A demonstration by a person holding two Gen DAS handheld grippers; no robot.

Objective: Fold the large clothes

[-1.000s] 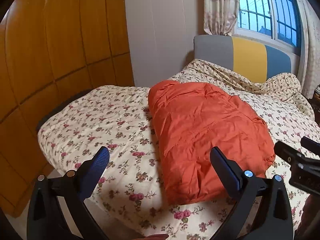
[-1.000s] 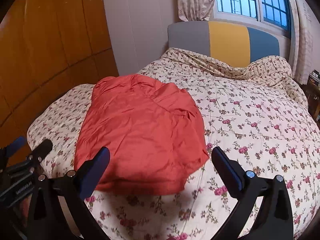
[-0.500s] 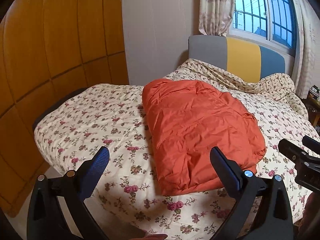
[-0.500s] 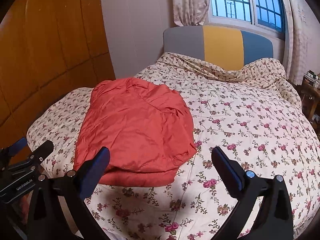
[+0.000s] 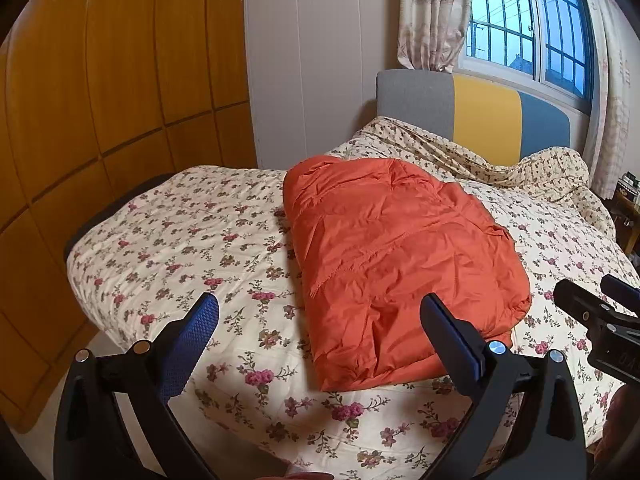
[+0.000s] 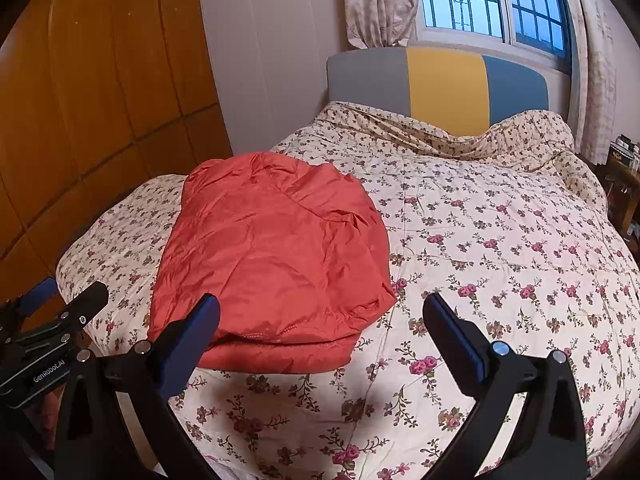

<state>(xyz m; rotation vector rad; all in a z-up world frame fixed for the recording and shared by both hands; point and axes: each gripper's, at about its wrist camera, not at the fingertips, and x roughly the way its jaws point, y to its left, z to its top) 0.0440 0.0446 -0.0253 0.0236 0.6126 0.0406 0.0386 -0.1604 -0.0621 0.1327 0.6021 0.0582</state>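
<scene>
While I've got both tongs up in the air, nothing is pinched in either one. From my left wrist camera, the left gripper [image 5: 320, 320] has its two fingers spread wide apart, hanging above the near edge of the bed [image 5: 168, 248] and not touching anything. The orange jacket [image 5: 396, 264] is already folded into a puffy rectangle, lying flat on the flowery bedspread, and the left gripper's inner finger overlaps its near corner in the view. Beyond the jacket sits the grey, yellow and blue headboard [image 5: 480, 116], with the window [image 5: 528, 36] above that. The wooden wardrobe [image 5: 100, 100] stands off the jacket's far-left side. My right gripper [image 5: 596, 312] pokes in just past the jacket's right edge.

Switching to the right wrist camera: the right gripper [image 6: 320, 320] is also wide open and empty, hovering over the bedspread. Here the orange jacket [image 6: 272, 256] lies left of centre, with its near hem stacked in layers. My left gripper [image 6: 52, 320] shows up beside the jacket's left edge, off the bed [image 6: 500, 260] corner.
</scene>
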